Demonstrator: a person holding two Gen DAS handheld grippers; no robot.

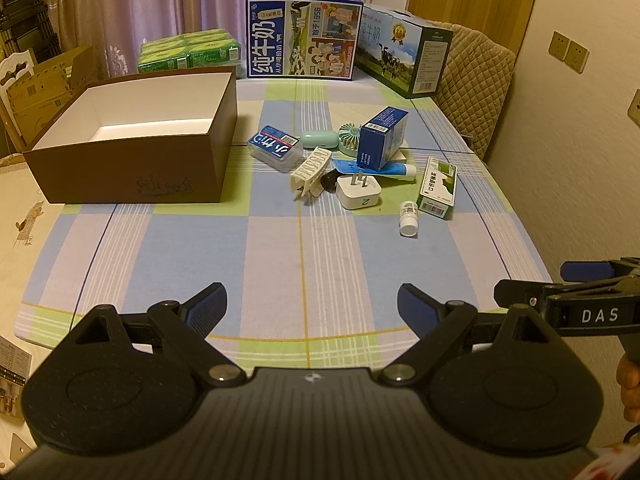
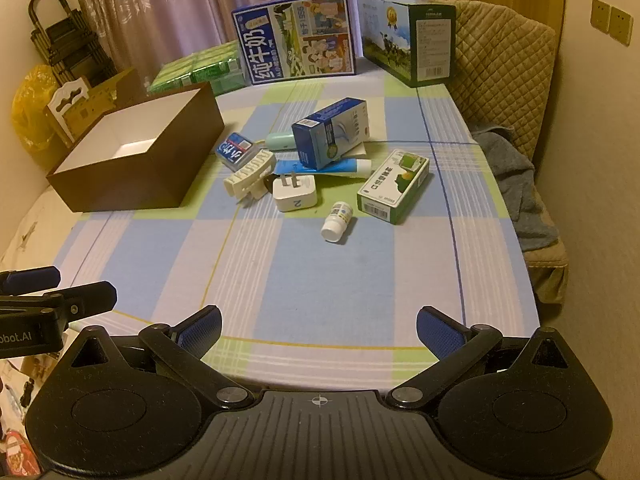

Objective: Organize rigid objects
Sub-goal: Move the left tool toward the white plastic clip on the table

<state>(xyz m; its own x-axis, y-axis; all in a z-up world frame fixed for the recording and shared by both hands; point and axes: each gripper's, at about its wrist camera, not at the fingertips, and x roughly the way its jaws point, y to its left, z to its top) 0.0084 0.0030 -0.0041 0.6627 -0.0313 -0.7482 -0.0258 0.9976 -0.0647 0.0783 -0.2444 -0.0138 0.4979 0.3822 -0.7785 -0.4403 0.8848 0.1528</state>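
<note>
A brown open box point(image 1: 128, 168) point(image 2: 136, 172) with a white inside stands at the table's left. To its right lies a heap: a blue carton point(image 1: 382, 138) point(image 2: 330, 134), a white plug adapter point(image 1: 357, 194) point(image 2: 295, 195), a cream hair claw point(image 1: 310, 170) point(image 2: 248, 174), a clear blue case point(image 1: 275, 147) point(image 2: 235, 150), a blue tube point(image 1: 394, 169) point(image 2: 324, 167), a green carton point(image 1: 437, 188) point(image 2: 394, 186), a small white bottle point(image 1: 409, 218) point(image 2: 337, 222), a mint case point(image 1: 319, 139) point(image 2: 280, 140) and a mint fan point(image 1: 350, 136). My left gripper point(image 1: 312, 304) and right gripper point(image 2: 319, 326) hover open and empty over the near table edge.
Two large milk cartons point(image 1: 302, 36) point(image 1: 404, 56) and a green multipack point(image 1: 190, 50) stand along the far edge. A padded chair point(image 2: 500, 60) with a grey cloth point(image 2: 516, 184) sits right of the checked tablecloth point(image 1: 320, 260). Cardboard point(image 1: 44, 84) lies at the left.
</note>
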